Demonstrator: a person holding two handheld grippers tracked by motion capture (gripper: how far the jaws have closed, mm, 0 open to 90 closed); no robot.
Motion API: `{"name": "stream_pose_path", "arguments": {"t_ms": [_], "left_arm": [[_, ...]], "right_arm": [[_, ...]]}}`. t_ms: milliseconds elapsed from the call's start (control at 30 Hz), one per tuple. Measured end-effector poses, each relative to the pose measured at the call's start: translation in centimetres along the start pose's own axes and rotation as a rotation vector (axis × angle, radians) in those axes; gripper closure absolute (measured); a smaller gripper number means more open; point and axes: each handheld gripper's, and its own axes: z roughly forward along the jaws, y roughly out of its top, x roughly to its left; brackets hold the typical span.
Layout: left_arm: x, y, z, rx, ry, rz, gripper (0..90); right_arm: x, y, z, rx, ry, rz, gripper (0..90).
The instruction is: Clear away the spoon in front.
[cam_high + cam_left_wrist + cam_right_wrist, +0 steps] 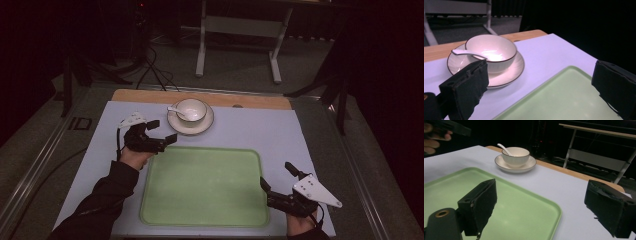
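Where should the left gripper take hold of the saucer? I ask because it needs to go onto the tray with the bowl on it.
Probably the saucer's exposed near-left rim: the left gripper is open beside it, and the bowl with its spoon covers the centre.

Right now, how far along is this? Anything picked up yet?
Nothing looks done: the green tray is bare, and the bowl with its spoon sits on the saucer beyond it. In hand: the left gripper is open near the saucer, touching nothing. The right gripper is open by the tray's corner. All handling remains.
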Motion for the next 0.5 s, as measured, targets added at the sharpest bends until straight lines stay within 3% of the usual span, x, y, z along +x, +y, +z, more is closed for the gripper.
{"name": "stream_pose_path", "arguments": {"t_ms": [167,300,500], "left_arm": [[1.2,-0.2,1.5,0.002,0.015,-0.045,3.8],[3.0,-0.8,3.2,-0.023,0.013,-0.16,6.1],[4.9,-1.2,4.7,-0.076,0.032,-0.294,15.0]], "right_arm": [[0.0,0.0,0.0,0.002,0.003,-0.001,10.7],[0.0,0.0,0.1,0.004,0.005,0.002,10.7],[0.0,-0.1,0.1,0.008,0.008,0.003,10.7]]}}
